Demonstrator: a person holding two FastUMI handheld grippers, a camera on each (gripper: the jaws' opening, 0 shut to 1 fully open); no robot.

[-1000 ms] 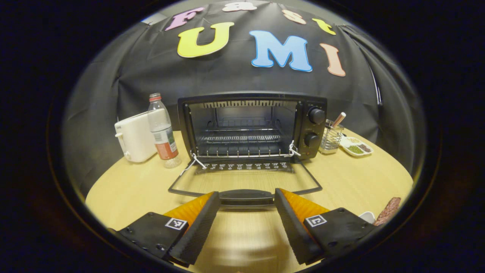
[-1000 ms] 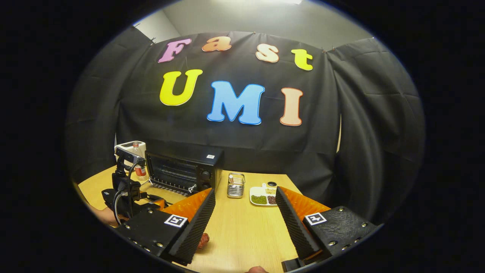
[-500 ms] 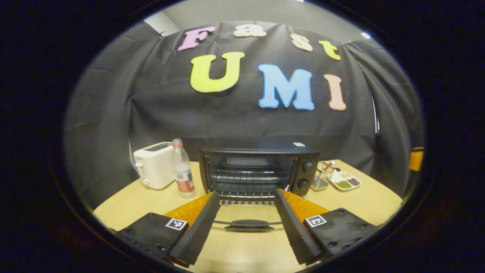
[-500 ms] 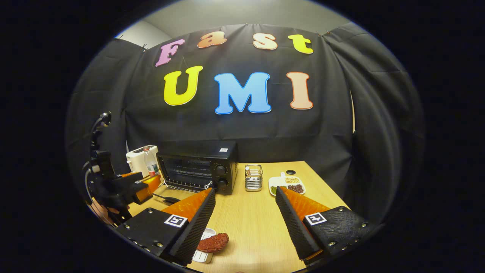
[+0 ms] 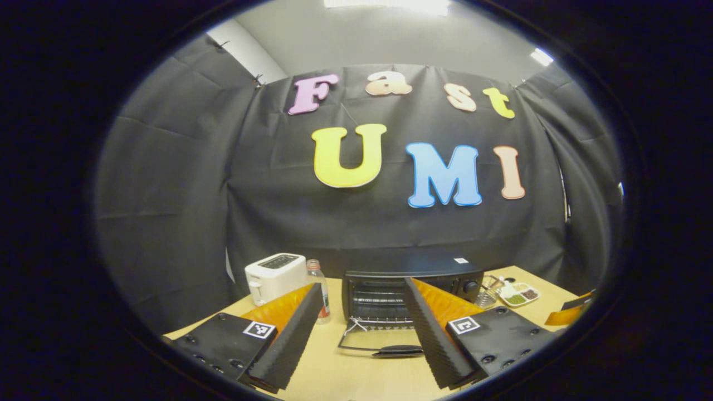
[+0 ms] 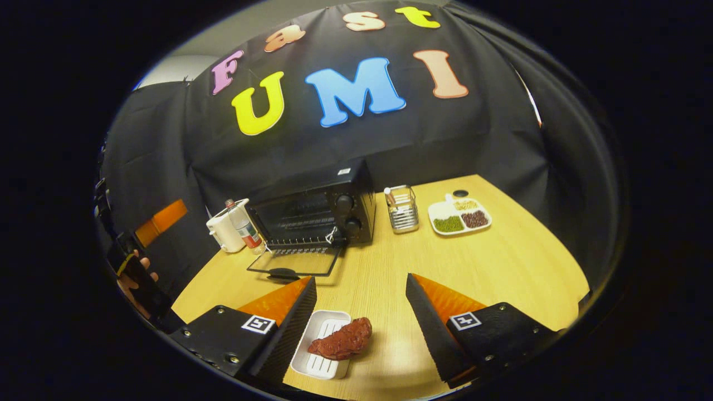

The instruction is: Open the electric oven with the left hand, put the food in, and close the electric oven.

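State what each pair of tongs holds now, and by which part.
Nothing is held. The left tongs stand open, back from the oven door. The right tongs stand open above the meat.

No readable text stands on any object. The bottle (image 6: 243,225) at about nine o'clock of the oven (image 6: 312,214) carries a label, and the oven top a small sticker, both perhaps printed but too small to read.
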